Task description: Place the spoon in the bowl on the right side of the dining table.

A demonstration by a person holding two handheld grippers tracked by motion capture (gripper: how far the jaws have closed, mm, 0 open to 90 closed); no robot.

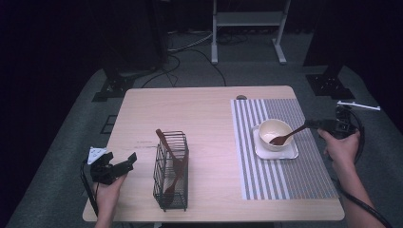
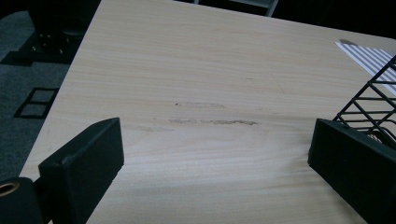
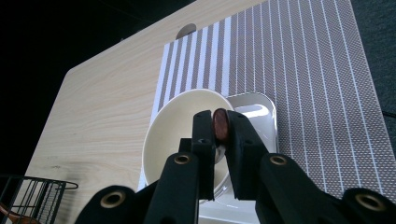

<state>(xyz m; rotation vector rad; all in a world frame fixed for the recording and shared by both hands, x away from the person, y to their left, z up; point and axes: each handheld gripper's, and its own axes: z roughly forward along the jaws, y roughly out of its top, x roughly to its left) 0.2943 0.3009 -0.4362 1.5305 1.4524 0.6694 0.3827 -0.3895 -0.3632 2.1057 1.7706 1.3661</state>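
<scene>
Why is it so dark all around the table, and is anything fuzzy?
High view: light falls on the table, the room behind is near black. Left gripper view: its close jaws look soft. Right gripper view: the spoon end is blurred, and the tray shows a small bright glare.

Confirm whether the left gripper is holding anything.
No. The left gripper has its jaws wide apart over bare table, nothing between them.

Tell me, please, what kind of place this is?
Probably a lab or studio set up for recording, not a home kitchen. A plain wooden table stands on grey carpet, cables trail across the floor, and a white equipment stand sits behind in darkness.
</scene>
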